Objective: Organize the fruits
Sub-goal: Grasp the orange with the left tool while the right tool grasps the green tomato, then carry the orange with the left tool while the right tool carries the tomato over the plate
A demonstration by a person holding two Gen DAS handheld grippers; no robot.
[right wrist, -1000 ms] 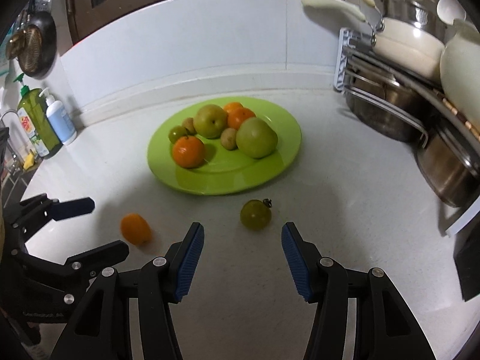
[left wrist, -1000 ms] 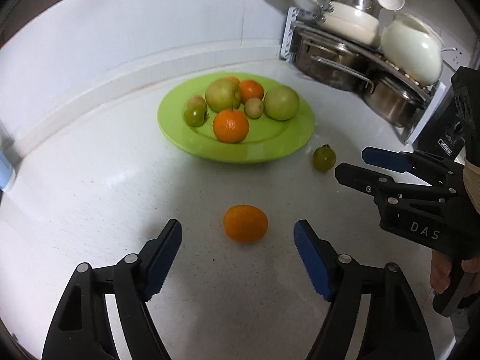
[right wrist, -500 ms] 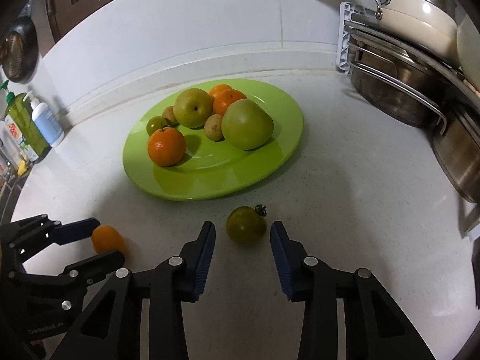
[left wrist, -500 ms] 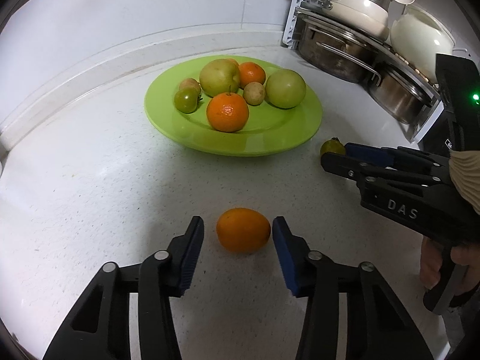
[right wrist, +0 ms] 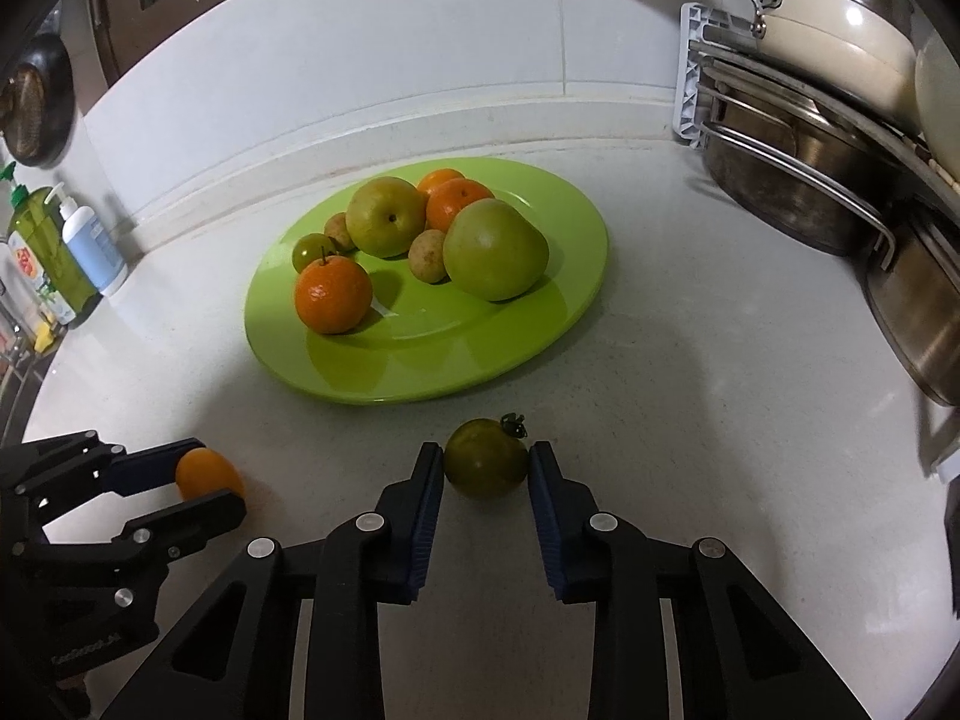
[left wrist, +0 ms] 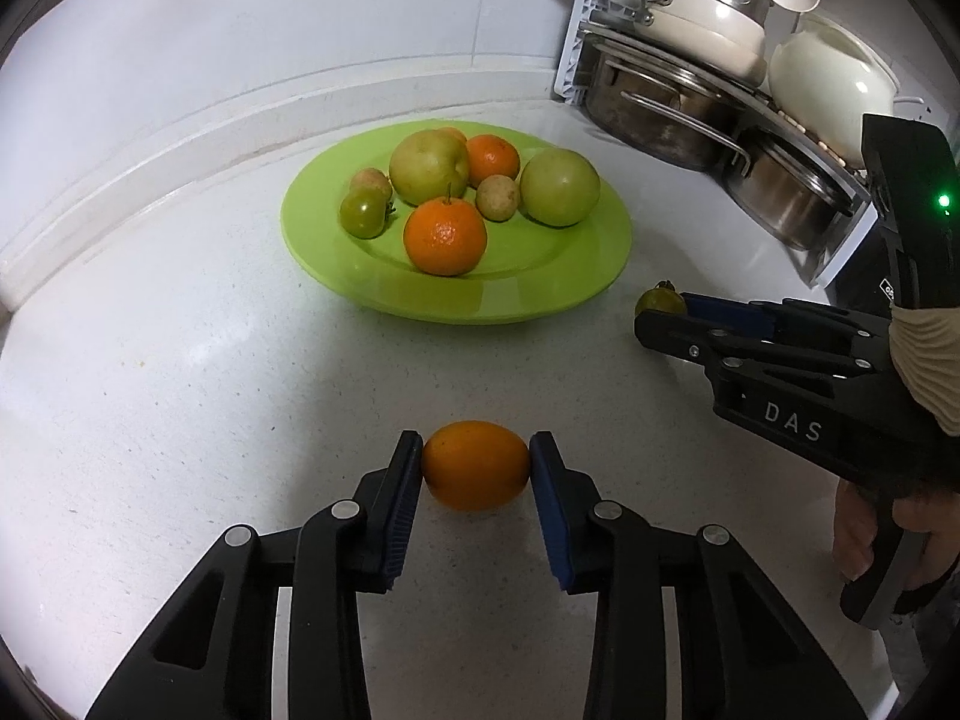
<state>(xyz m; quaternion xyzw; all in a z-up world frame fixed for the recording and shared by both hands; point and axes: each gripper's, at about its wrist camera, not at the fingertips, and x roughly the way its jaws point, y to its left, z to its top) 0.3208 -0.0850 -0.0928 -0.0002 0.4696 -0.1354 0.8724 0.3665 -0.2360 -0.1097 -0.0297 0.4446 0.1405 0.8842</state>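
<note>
Fruit is what both grippers are after. An orange (left wrist: 476,464) sits on the counter (left wrist: 180,420), near its front edge and apart from the plate (left wrist: 576,294). The left gripper (left wrist: 474,483) has a blue pad on each side of the orange. Its jaws are closing, and the pads already touch the peel and pinch it. The pads sit at the orange's widest part, likely so the round fruit will not slip out.

A green tomato (right wrist: 486,465) lies on the counter too, just in front of the plate's near rim. The right gripper (right wrist: 486,480) squeezes it from both sides, with the stem left poking out on top. The grip looks light, which suits a soft fruit.

Both fruits still rest on the counter, so no lift has begun. The plate sits toward the back edge, by the wall. It holds oranges, big green fruits and some small ones, all bunched at its far side. The near side is bare, so the two loose fruits could go there.

Pots (right wrist: 798,204) stand at the counter's right edge, and bottles (right wrist: 90,246) at the left.
</note>
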